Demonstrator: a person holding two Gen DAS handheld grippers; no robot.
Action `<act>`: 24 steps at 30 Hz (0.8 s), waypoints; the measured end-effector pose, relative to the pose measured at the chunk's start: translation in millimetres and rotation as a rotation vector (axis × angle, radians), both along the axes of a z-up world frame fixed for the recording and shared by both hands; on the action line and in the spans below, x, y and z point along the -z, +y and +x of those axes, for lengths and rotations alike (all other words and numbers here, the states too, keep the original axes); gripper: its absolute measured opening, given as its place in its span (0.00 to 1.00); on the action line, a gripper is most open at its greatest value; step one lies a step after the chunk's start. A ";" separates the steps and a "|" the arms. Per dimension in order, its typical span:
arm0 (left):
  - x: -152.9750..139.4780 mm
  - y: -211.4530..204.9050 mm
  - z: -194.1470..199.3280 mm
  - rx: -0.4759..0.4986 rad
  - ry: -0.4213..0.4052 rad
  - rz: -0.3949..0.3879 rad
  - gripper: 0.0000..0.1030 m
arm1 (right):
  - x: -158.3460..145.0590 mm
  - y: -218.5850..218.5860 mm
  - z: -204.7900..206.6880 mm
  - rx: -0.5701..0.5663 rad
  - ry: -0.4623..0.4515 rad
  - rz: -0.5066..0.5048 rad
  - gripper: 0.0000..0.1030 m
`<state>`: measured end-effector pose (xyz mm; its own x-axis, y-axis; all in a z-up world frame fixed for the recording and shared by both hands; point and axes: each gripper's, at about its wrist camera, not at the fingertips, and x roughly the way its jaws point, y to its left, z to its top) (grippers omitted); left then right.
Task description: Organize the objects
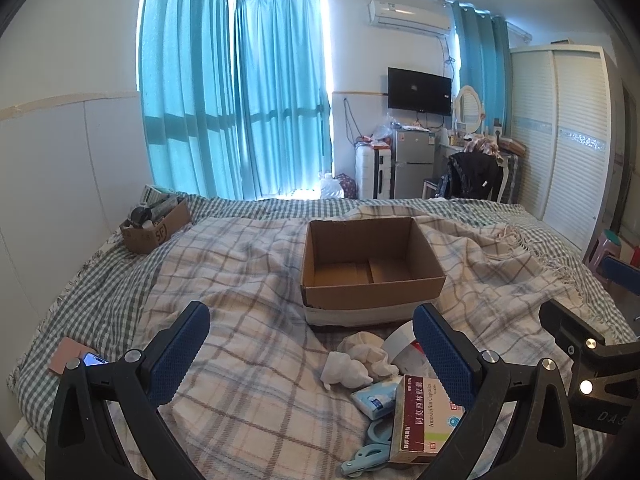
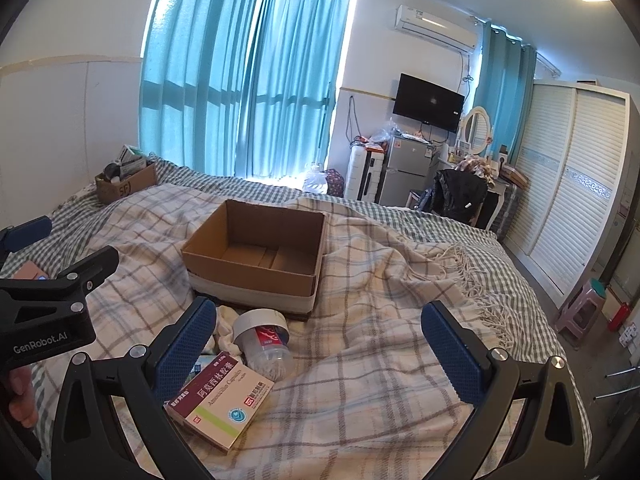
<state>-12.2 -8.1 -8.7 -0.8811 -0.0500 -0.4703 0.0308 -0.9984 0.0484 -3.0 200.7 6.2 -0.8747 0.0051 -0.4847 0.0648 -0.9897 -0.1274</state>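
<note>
The left gripper (image 1: 310,350) is hovering with its blue-padded fingers (image 1: 182,354) spread wide apart, gripping nothing. The right gripper (image 2: 320,344) is hanging just beside it, likewise gaping wide with nothing between its pads (image 2: 450,354). Both are pointing forward and slightly downward.

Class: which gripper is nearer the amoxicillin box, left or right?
Judging by both views, neither is clearly nearer. The amoxicillin box lies between them: beside the left gripper's right finger and beside the right gripper's left finger.
</note>
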 end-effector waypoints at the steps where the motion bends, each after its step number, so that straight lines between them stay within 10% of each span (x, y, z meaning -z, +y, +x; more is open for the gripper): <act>1: 1.3 -1.6 0.2 -0.001 -0.003 0.001 1.00 | 1.2 -1.2 -0.2 -0.003 -0.004 0.000 1.00; 24: 88.3 -55.2 -35.5 -0.121 -0.249 0.028 1.00 | 147.8 -65.2 -65.2 -0.064 -0.527 -0.082 1.00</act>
<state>-47.7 -63.3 -97.0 -0.7268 -0.1317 -0.6741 0.1403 -0.9892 0.0420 -68.2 135.5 -141.6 -0.5101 -0.0970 -0.8546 0.1597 -0.9870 0.0166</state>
